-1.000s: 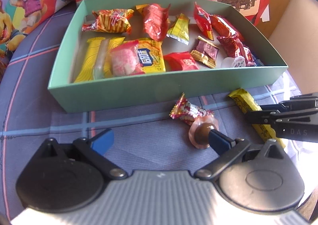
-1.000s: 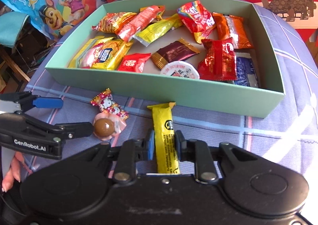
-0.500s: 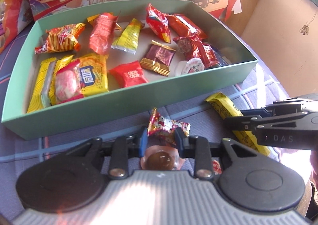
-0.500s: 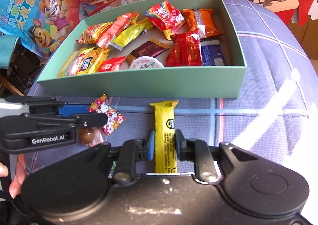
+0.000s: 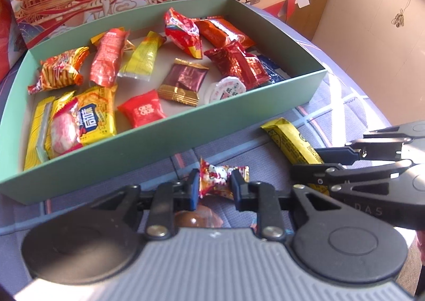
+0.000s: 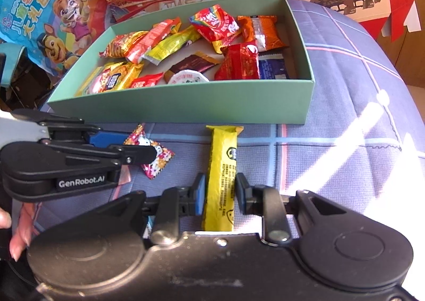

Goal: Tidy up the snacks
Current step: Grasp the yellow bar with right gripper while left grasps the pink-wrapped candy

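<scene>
Green box [image 6: 186,107] near wall just beyond yellow bar [image 6: 221,168], open plaid cloth [image 6: 345,141] rightward

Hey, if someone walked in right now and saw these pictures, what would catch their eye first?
Probably the green box heaped with bright red and yellow snacks, in the middle of the plaid cloth. In front of it, the left gripper is closing on a cartoon-print candy, and the right gripper, jaws easing open, straddles a long yellow bar.

The box [image 5: 170,141] looks like matt green card. Snacks [image 5: 106,57] in it wear glossy, crinkled foil and plastic. The cloth [image 6: 332,146] under them is woven, checked, dull. Both grippers' shells look like matt black plastic, fingers [image 5: 193,189] blue-padded.
</scene>
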Available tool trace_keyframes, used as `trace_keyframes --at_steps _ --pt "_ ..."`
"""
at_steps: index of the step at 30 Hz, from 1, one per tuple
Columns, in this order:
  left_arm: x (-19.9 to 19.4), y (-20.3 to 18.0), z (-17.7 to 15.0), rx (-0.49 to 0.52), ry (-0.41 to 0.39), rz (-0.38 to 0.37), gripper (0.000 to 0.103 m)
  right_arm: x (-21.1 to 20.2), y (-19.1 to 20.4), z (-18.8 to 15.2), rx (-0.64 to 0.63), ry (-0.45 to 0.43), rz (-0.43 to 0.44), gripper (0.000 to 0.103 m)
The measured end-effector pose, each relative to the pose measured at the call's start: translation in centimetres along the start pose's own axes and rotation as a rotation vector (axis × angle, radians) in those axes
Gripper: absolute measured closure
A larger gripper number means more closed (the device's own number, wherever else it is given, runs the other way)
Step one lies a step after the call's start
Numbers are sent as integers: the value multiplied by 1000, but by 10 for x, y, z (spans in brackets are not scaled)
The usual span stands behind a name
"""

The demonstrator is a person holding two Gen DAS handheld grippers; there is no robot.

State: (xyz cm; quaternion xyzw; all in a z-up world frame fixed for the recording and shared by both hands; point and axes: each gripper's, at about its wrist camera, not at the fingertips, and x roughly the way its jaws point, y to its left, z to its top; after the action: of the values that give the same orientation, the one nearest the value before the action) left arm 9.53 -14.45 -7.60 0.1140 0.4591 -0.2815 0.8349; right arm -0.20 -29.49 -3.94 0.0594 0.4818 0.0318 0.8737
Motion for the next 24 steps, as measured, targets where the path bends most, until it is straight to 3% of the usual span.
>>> trace_keyframes --at_steps 7,24 --pt "-14 4 -9 -11 -14 3 81 2 0 6 32 0 59 83" --pt "-41 15 -14 -47 -66 -2 86 -27 -3 10 68 -47 31 83"
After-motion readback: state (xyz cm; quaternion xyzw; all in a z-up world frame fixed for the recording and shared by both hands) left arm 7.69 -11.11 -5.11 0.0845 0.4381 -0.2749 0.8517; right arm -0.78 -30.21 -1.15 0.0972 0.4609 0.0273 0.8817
